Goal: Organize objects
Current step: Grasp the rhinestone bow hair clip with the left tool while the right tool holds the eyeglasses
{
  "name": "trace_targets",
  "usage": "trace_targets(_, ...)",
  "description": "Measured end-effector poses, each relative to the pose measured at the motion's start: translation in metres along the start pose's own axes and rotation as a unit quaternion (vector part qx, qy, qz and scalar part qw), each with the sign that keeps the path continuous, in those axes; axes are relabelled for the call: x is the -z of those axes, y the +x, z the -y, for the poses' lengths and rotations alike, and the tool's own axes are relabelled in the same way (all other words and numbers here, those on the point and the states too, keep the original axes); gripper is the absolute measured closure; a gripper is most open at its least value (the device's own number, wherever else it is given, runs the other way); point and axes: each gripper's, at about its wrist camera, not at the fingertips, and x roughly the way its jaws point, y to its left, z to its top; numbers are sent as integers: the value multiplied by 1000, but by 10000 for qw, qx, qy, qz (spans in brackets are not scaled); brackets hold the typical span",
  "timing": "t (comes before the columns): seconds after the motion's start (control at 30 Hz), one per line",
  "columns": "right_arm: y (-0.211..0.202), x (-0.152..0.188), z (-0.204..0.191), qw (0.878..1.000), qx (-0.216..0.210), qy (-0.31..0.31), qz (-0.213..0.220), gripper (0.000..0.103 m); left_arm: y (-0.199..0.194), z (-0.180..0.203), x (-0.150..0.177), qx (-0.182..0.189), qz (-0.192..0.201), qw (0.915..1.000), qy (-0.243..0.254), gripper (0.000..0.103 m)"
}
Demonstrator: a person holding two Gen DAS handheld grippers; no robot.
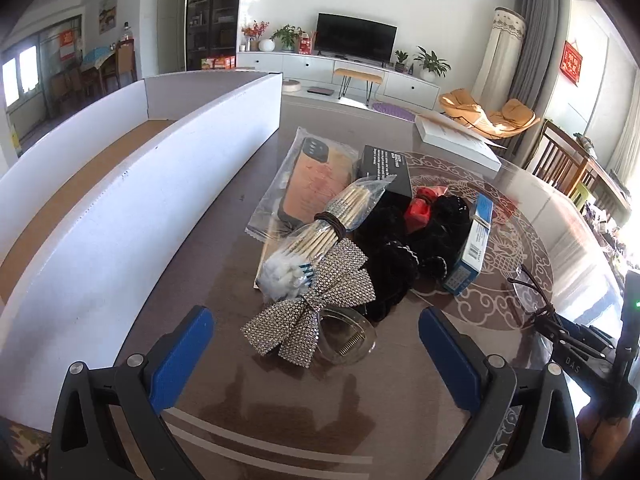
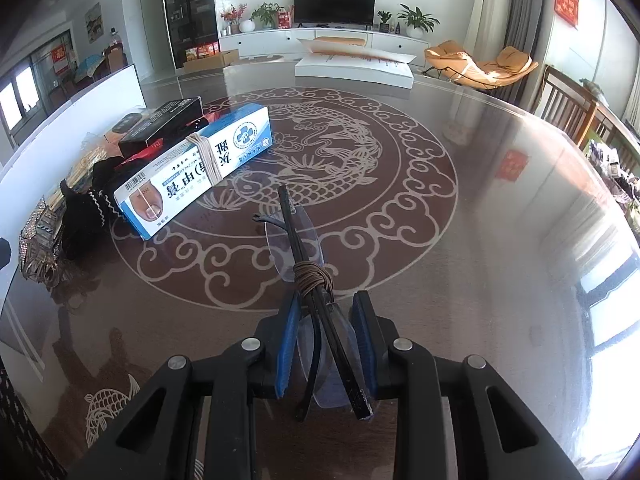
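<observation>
Item in hand: folded rimless eyeglasses [image 2: 316, 304], temples bound with brown cord, pinched between the narrowed blue fingers [image 2: 289, 344] of the right gripper [image 2: 326, 344], near right of the desk [image 2: 480, 208].

Left gripper [image 1: 316, 356]: fingers wide, holding nothing, hovering just near of the rhinestone bow hair clip [image 1: 312, 312].

Pile, left of centre: bagged cotton swabs [image 1: 320, 236], phone case in clear sleeve [image 1: 308, 184], black carton [image 1: 386, 170], black scrunchies [image 1: 400, 256], blue-and-white ointment box [image 2: 192, 168] banded with elastic.

Receptacle: long white cardboard box [image 1: 120, 216], open, far left.

Step, as judged: sorting under way; the glasses likely travel left to the box, calling for a level carry clear of the pile.

Surface: glossy brown, fish medallion inlay. Room: living room, television, cabinets, plants, orange lounger.
</observation>
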Motion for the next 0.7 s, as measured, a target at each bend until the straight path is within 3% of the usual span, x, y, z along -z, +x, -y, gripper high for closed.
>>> trace_targets(0.1,1,-1,-1,10000,-68,6,-26,74,26,-4,-9,425,-429,9980,203,0)
trace_targets(0.27,0,1,-3,9999,-160,10,-44,74,48,12,-5,883,-798,9895,816,0)
trace_targets(0.43,-4,5,0,9998,-168,-22,-58,74,42,10,0,2229,-1182,9647,759,0)
trace_targets(0.6,-5,5,7,9998,-197,-15,-96,74,48,2,2,2082,-1351,9675,486,0)
trace_targets(0.7,-4,2,9,9996,-221,-33,-160,74,46,15,2,1721,-1272,9736,796,0)
